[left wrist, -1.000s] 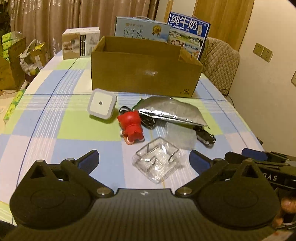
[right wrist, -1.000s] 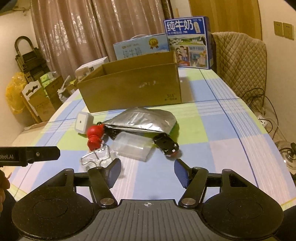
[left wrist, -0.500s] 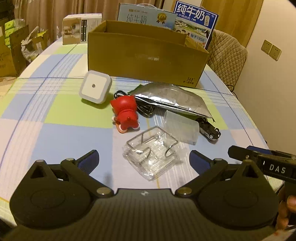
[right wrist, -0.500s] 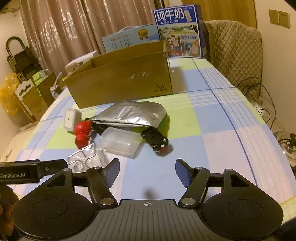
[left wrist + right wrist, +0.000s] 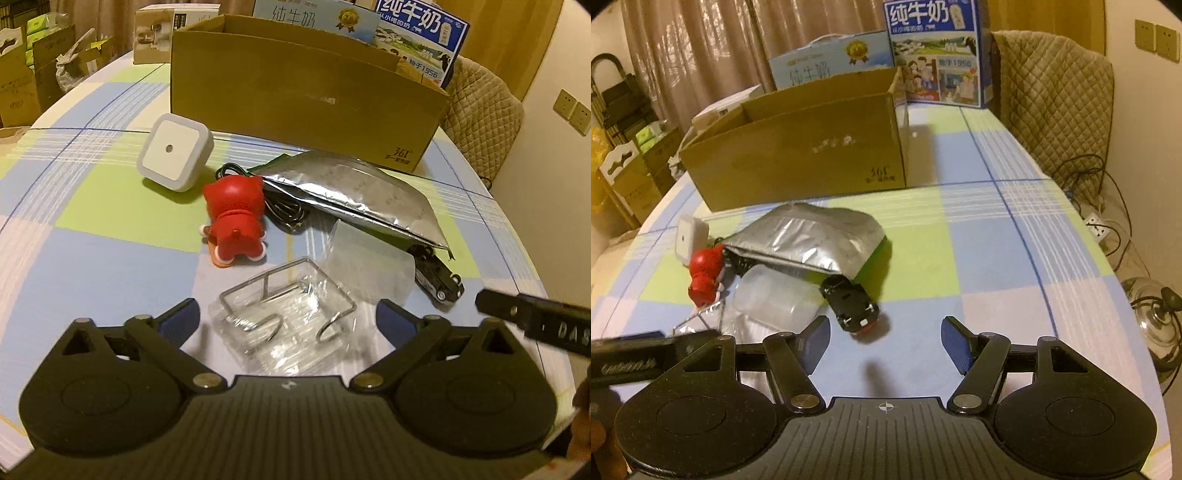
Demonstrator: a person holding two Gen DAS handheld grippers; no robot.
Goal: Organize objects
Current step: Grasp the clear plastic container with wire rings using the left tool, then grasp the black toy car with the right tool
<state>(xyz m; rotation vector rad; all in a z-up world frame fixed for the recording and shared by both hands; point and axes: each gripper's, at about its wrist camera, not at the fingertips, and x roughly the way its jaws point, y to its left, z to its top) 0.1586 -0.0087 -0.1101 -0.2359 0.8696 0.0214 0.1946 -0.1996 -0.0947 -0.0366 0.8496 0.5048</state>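
A clear plastic holder with a wire frame (image 5: 286, 314) lies between the fingers of my open left gripper (image 5: 288, 315); whether they touch it is unclear. Behind it stand a red toy figure (image 5: 236, 221), a white square night light (image 5: 175, 151), a black cable (image 5: 280, 210), a silver foil pouch (image 5: 354, 195), a frosted plastic box (image 5: 369, 266) and a black toy car (image 5: 437, 275). My right gripper (image 5: 884, 341) is open just in front of the toy car (image 5: 851, 304), holding nothing. The foil pouch (image 5: 809, 240) and red figure (image 5: 705, 275) lie behind the car.
An open cardboard box (image 5: 306, 99) stands behind the items, with milk cartons (image 5: 934, 51) and a white box (image 5: 166, 33) beyond it. A padded chair (image 5: 1052, 99) is at the table's far right. Cables and a metal pot lid (image 5: 1156, 317) lie on the floor right.
Both grippers have moved forward towards the items. The left one now has the clear holder between its fingers; the right one has come closer to the toy car.
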